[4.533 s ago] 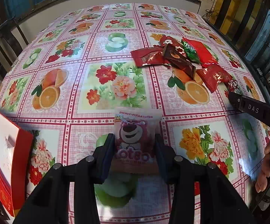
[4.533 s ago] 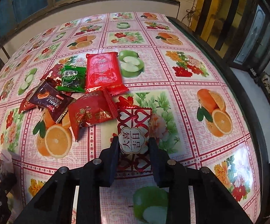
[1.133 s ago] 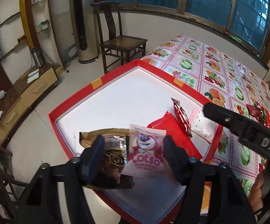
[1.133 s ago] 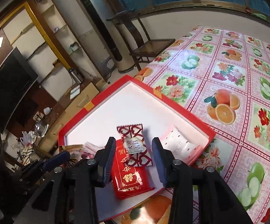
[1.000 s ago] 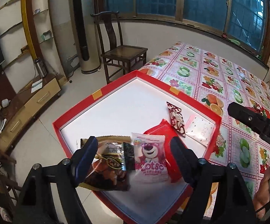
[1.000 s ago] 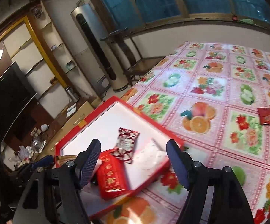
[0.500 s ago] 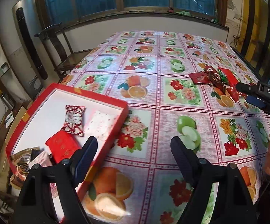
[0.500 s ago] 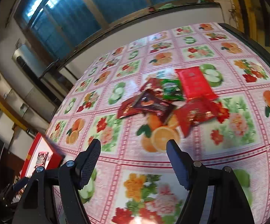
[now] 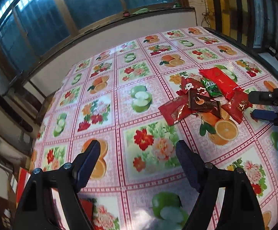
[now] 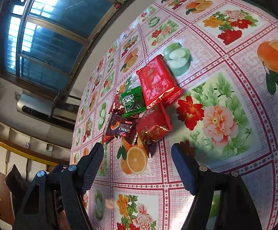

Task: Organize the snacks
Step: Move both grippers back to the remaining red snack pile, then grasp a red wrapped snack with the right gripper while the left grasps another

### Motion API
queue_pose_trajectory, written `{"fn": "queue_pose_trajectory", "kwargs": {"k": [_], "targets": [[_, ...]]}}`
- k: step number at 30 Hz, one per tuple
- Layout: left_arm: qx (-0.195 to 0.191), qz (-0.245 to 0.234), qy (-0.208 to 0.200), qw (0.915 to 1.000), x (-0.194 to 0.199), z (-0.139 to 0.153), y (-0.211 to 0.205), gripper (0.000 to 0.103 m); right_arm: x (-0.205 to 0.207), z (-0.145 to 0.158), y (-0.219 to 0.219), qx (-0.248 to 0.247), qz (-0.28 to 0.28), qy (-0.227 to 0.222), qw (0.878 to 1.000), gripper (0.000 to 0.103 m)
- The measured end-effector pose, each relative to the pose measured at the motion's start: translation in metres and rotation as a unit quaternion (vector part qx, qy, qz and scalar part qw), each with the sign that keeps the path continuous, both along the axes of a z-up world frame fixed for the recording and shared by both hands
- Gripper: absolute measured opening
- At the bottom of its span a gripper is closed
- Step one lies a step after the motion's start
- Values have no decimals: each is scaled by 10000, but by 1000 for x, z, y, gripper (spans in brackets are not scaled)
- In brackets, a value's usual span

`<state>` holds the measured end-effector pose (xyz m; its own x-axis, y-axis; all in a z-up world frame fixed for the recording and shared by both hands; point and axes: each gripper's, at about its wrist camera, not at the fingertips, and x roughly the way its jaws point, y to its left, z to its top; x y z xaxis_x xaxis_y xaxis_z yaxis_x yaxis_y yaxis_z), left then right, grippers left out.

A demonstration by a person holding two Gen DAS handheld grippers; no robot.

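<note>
Both empty claws, left (image 9: pixel 138 151) and right (image 10: pixel 137 154), gaping, have swung back toward snack pile (image 10: pixel 144 103) ahead.

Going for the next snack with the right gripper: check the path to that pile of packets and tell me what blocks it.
Nothing visible does. The right gripper is open and empty, with only bare tablecloth between its fingers and the snack pile. The nearest packet, the dark red one, lies just ahead.
</note>
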<state>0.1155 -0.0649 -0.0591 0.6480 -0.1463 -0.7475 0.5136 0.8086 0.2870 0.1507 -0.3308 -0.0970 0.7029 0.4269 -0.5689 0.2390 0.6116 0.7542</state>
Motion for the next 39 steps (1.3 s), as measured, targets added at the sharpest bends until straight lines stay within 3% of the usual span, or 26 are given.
{"fn": "queue_pose_trajectory", "kwargs": {"k": [5,11,15,16,21,24,28,30,35,36,39], "targets": [[233,-422,148,9987,30,-8,-26,80,6,-4,1,101,-115,134,9998,77],[235,-828,126,9962,49,-11,-45,80,27,-2,7,21,-236,263,9994,75],[455,-1569,35,9866,40,-19,-57,80,32,-7,6,-233,-271,292,9989,37],[549,-1716,13,9836,38,-22,-60,80,32,-9,3,-235,-288,315,9988,33],[701,-2115,151,9747,42,-34,-68,80,28,-8,5,-411,-216,278,9985,30],[639,-2488,285,9660,41,-37,-72,80,26,-10,-2,-255,-308,278,9988,29],[969,-2837,427,9531,40,-52,-86,81,21,-10,-8,-178,-400,262,9987,29],[954,-3009,287,9484,38,-53,-88,80,20,-11,-10,-90,-415,266,9987,29],[584,-2904,543,9536,49,-54,-91,80,17,-12,-15,30,-516,265,9983,29],[505,-2883,565,9545,49,-54,-90,75,17,-12,-15,29,-515,261,9983,29],[306,-2867,700,9550,44,-54,-92,46,14,-12,-17,55,-532,254,9982,29]]}}
